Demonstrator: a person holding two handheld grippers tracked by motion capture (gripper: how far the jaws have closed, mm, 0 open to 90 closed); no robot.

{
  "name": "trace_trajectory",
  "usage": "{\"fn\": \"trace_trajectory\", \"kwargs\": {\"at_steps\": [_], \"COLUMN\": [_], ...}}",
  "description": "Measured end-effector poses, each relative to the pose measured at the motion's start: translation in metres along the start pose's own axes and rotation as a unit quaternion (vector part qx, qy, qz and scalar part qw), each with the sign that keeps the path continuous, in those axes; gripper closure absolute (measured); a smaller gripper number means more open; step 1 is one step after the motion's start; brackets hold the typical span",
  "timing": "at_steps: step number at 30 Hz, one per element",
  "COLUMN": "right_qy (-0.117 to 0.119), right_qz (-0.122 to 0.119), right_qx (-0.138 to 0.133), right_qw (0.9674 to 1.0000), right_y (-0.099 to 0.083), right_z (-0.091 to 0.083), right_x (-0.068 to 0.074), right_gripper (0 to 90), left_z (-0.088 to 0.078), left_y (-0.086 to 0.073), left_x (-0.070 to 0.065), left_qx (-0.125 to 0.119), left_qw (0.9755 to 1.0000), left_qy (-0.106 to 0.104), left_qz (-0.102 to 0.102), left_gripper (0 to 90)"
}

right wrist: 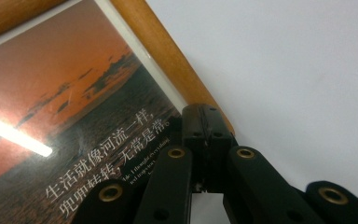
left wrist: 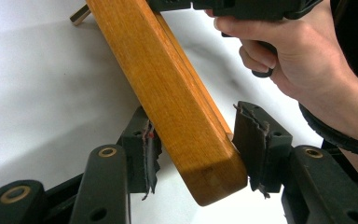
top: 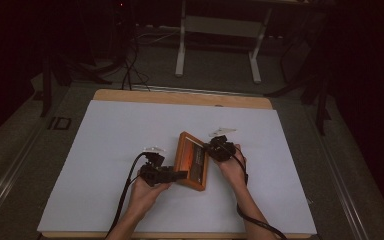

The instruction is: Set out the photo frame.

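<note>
Picture frame, long axis running near-to-far, is being pinched on its right edge by the right gripper while the left gripper is being spread around its near corner.

Your arms: cut off by the bottom edge of the high view.
Small words on the picture: too blurry for you to read.
Wooden frame: its top runs off the edge.
Room behind your table: too dark to make out.
</note>
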State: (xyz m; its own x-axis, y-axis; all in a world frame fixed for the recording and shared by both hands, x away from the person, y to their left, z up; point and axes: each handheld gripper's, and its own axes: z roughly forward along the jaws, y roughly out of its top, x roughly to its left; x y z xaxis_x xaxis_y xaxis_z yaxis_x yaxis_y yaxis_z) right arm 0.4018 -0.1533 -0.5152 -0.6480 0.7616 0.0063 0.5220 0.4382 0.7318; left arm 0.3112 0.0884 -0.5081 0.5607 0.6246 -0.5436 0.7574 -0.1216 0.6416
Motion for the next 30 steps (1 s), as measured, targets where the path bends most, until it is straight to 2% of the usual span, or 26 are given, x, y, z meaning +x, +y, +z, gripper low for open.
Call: {"fn": "trace_trajectory", "kwargs": {"at_steps": [3,5,10,13,20,23,30], "right_qy": [-0.003,0.007,0.014,0.032,0.034,0.029,0.026], "right_qz": [-0.004,-0.002,-0.01,-0.01,-0.005,-0.007,-0.019], "right_qx": [0.002,-0.001,-0.018,-0.024,-0.078,-0.089,-0.108], "right_qw": [1.0,1.0,0.9997,0.9992,0.9964,0.9956,0.9936], "right_y": [0.0,0.0,0.002,0.004,0.008,0.01,0.015], "right_z": [-0.001,-0.007,-0.026,-0.038,-0.074,-0.085,-0.103], "right_x": [0.0,-0.001,0.001,0.001,-0.001,-0.002,0.0], "right_gripper": [90.0,89.8,85.5,81.6,78.4,77.9,77.4], "left_z": [0.0,0.001,0.003,0.005,0.01,0.014,0.021], "left_y": [0.002,0.004,0.011,0.014,0.019,0.022,0.027], "left_x": [0.001,-0.001,-0.01,-0.013,-0.025,-0.032,-0.052], "left_qx": [0.001,0.0,0.007,0.003,-0.007,-0.012,-0.011], "left_qw": [1.0,1.0,0.9997,0.9996,0.9988,0.9986,0.9946], "left_qy": [0.0,0.003,0.018,0.023,0.035,0.03,0.042], "left_qz": [-0.004,-0.003,0.014,0.016,0.033,0.041,0.094], "left_gripper": [53.8,55.5,57.2,58.8,62.5,65.4,68.7]}}
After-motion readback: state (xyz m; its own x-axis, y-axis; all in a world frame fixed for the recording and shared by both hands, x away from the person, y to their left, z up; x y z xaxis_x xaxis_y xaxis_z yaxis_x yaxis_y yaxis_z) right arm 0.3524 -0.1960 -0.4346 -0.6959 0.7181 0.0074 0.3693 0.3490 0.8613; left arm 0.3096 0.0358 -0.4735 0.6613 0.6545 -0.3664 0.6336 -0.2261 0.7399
